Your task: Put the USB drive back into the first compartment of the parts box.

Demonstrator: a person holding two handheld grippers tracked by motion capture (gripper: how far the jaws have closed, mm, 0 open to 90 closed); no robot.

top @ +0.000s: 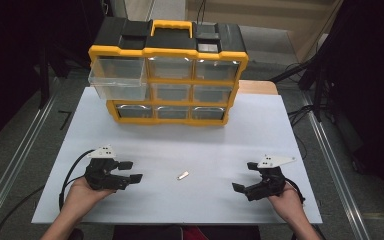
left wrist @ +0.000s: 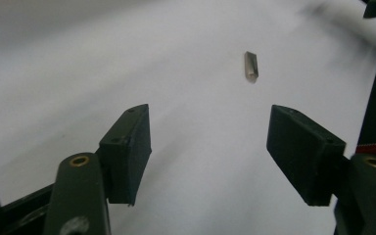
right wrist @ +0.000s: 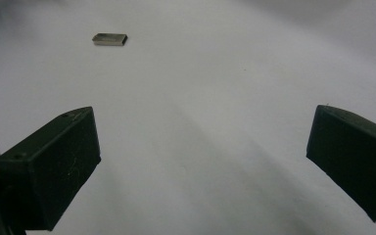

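1. The small metal piece [top: 182, 175] lies flat on the white table [top: 290, 135], low in the middle of the high view, between the two claws and apart from both. In the left gripper view it sits in the upper right [left wrist: 251, 66]; in the right gripper view, in the upper left [right wrist: 110, 39].
2. It looks like a short, flat-sided bar of bright metal: probably stiff, light for its size, and slick on the faces.
3. Being so low on the table, it likely gives little height to grip. The best hold seems to be across its two long sides, pads down close to the surface, square to its length.
4. A skewed pinch could squirt it sideways or tip it out.
5. The left claw [top: 131, 171] stands wide with nothing between its pads; the right claw [top: 245, 176] is likewise spread and empty.
6. Behind, at the top of the high view, the yellow-and-black drawer organizer [top: 168, 72] has its clear upper-left drawer [top: 117, 79] pulled out.
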